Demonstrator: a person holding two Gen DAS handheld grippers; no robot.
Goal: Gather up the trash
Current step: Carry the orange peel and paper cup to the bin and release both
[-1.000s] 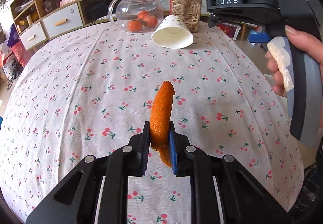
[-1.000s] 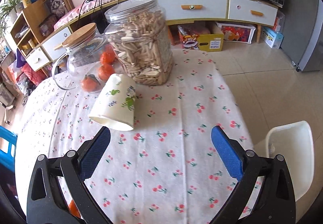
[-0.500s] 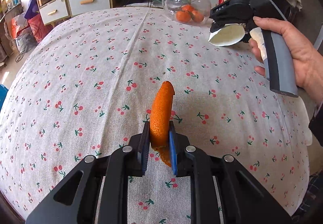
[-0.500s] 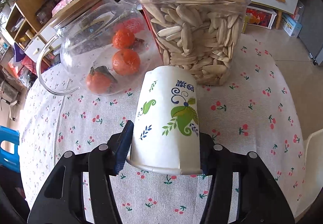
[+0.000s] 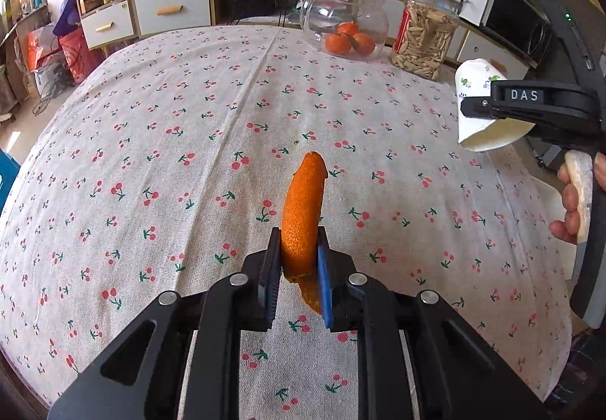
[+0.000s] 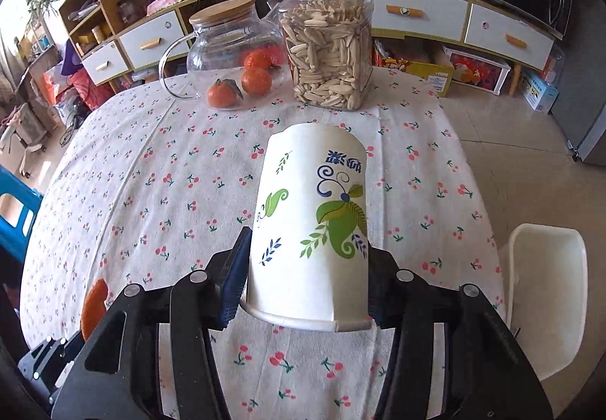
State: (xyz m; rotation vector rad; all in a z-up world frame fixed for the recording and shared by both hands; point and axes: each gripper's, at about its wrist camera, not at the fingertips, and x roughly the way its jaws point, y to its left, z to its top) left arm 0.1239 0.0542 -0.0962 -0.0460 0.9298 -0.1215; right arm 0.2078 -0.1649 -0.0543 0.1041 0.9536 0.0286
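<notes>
Cup (image 6: 310,226) was lying by the jars a second ago; now it's off the cloth (image 5: 189,154), clamped near its rim in the right gripper (image 6: 306,287), base pointing away. Left gripper (image 5: 299,264) unchanged, pinched on the peel (image 5: 303,207) above the table. Seed jar (image 6: 325,48) and pitcher (image 6: 227,52) sit at the far edge.

Paper cup (image 6: 310,226): one
Orange peel (image 5: 303,215): one piece
Tangerines (image 6: 256,80) in the glass pot (image 6: 227,41): three
Seed jar (image 6: 327,48): one
Claws: two, left claw (image 5: 299,268) and right claw (image 6: 306,291)
</notes>
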